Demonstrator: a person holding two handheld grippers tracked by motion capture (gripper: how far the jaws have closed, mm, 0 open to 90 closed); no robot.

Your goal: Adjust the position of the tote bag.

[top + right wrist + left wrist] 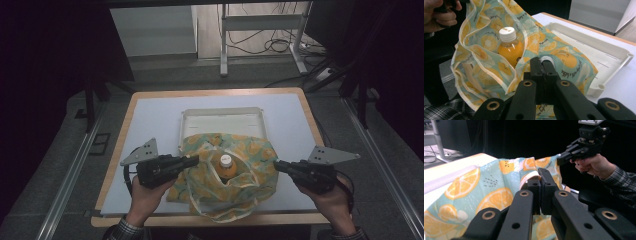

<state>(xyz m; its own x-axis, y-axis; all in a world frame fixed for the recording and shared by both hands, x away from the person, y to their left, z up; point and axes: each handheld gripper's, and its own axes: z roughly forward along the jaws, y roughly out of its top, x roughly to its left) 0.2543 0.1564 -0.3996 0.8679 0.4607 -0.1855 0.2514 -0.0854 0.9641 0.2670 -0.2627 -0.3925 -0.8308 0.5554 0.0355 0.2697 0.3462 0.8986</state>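
1. Left gripper [196, 160] clamped on bag [227, 175] rim.
2. Right gripper [276, 164] clamped on opposite rim.
3. Bottle [226, 167] upright inside bag.
4. Tray [222, 121] behind, partly under bag.

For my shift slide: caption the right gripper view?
Right gripper shut on citrus-print bag holding orange juice bottle.

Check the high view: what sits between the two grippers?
In the high view, the orange-print fabric bag stretches between the left gripper and right gripper, each clamped on its rim, with a white-capped orange bottle upright inside.
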